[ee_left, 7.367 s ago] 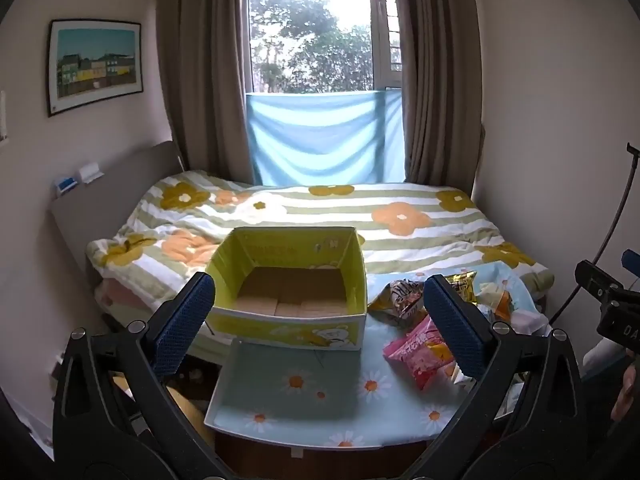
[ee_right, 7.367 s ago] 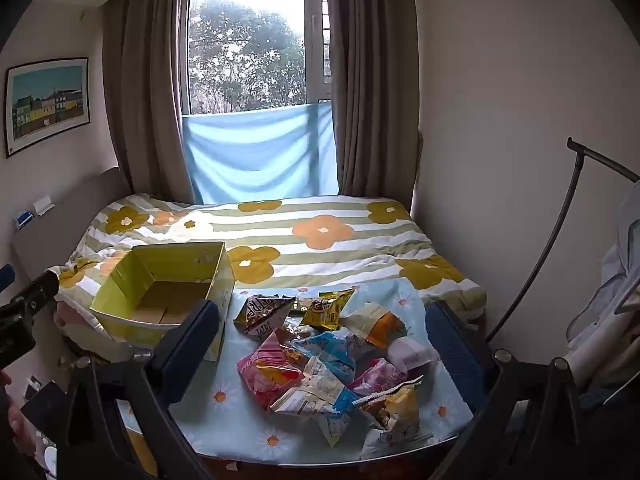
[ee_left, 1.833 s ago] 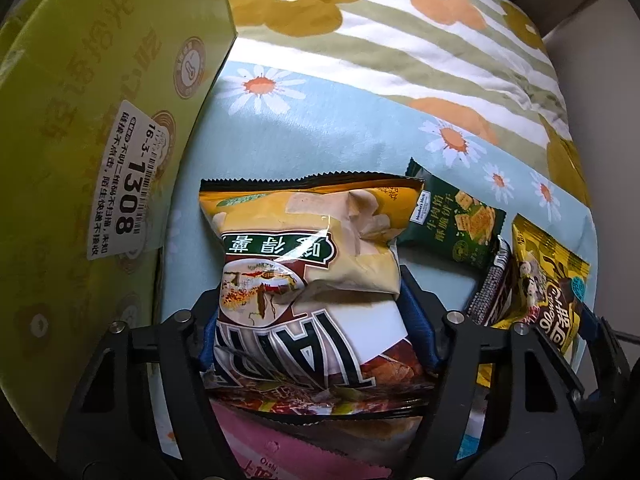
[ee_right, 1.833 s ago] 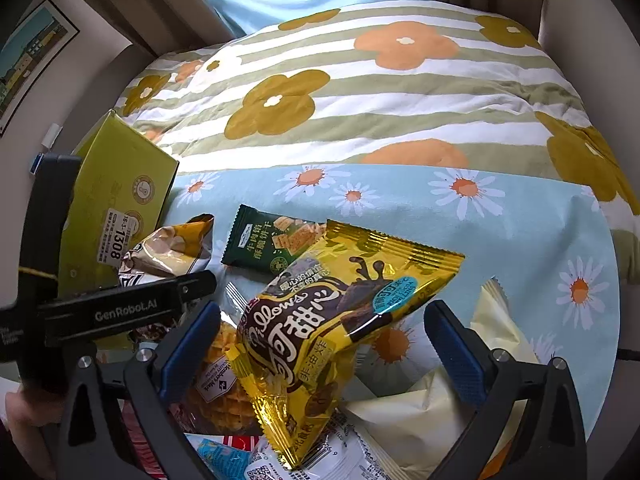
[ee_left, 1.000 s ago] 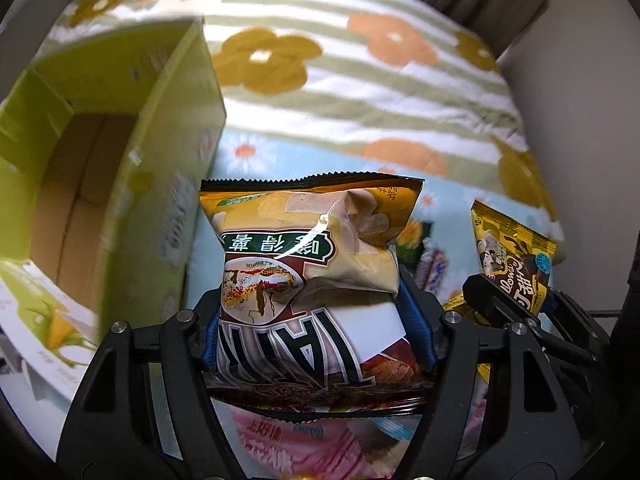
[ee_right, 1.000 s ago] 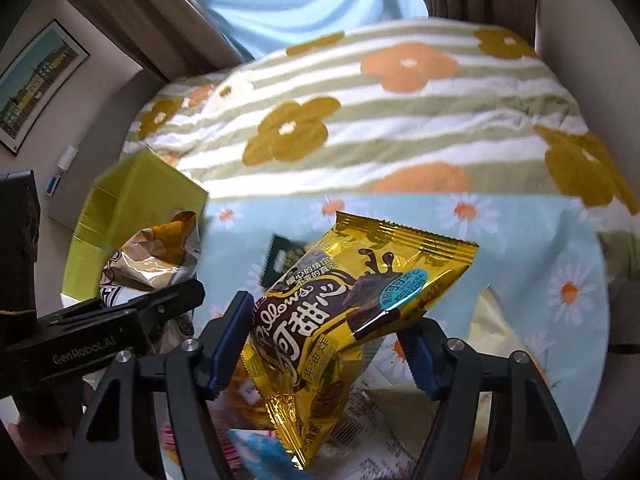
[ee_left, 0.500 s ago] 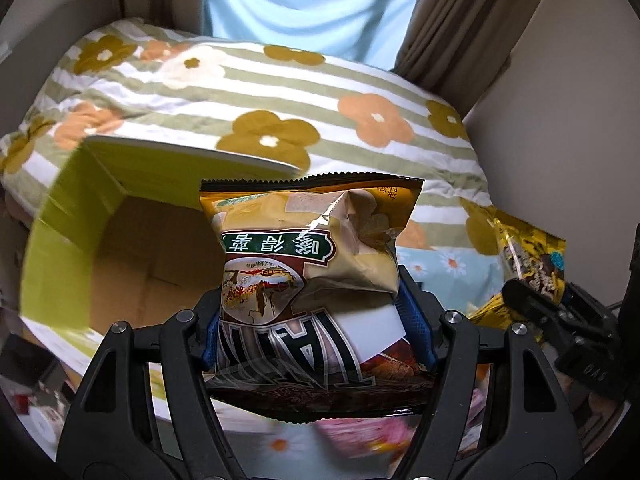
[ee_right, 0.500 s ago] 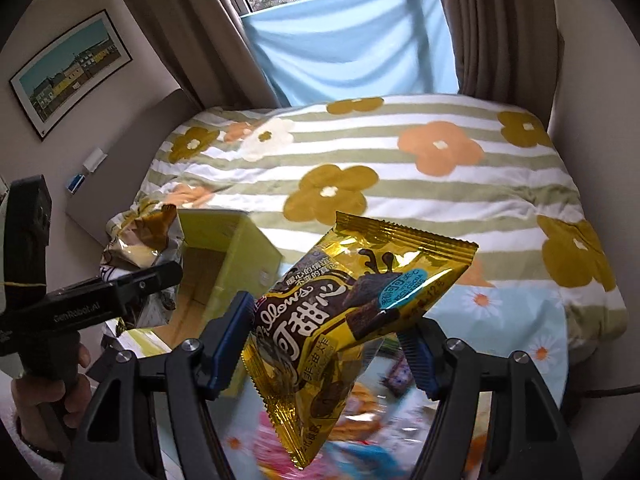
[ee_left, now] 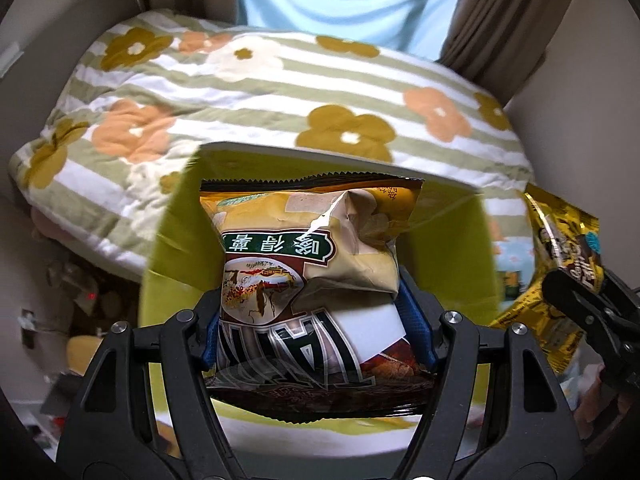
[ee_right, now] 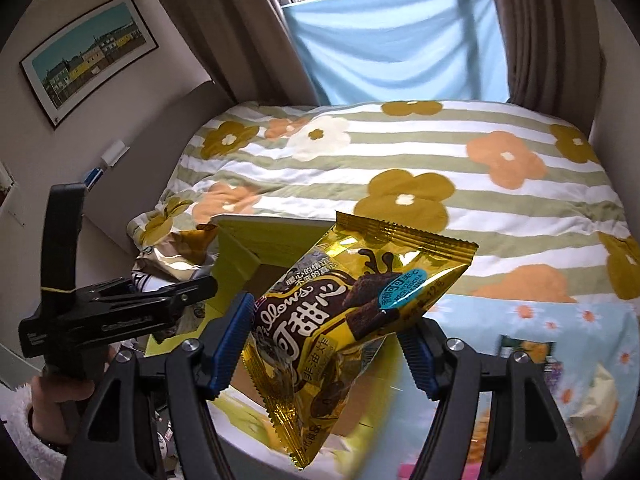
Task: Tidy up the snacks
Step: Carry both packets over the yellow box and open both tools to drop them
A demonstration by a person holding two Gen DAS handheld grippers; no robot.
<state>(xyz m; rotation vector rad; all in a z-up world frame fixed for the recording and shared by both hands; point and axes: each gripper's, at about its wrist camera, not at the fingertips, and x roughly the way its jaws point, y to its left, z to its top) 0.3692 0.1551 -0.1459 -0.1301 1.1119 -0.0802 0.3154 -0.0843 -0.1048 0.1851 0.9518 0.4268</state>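
Hanging above the open yellow-green cardboard box (ee_left: 176, 240), the tan and brown crinkled chip bag (ee_left: 312, 264) sits with its long axis running away from the camera, serrated top edge farthest off and print upside down. Left tool (ee_left: 316, 328) is clenched on the bag's lower half, blue pads pressing both side edges, jaws about half apart. Right tool (ee_right: 328, 344) likewise grasps the shiny gold foil snack packet (ee_right: 348, 304), which lies tilted, long axis running from lower left to upper right, one corner hanging below the jaws. This packet is over the box's near right side, at the edge of the light blue daisy-print surface (ee_right: 560, 320). Left view alone looks straight into the box's green inner walls and shows floor clutter at left. Right view alone shows the person's hand (ee_right: 60, 396) in a fluffy white cuff on the left tool's handle, a dark green packet (ee_right: 528, 348) on the surface, the striped floral bedspread (ee_right: 400, 168) in full, and a framed picture (ee_right: 88, 56).
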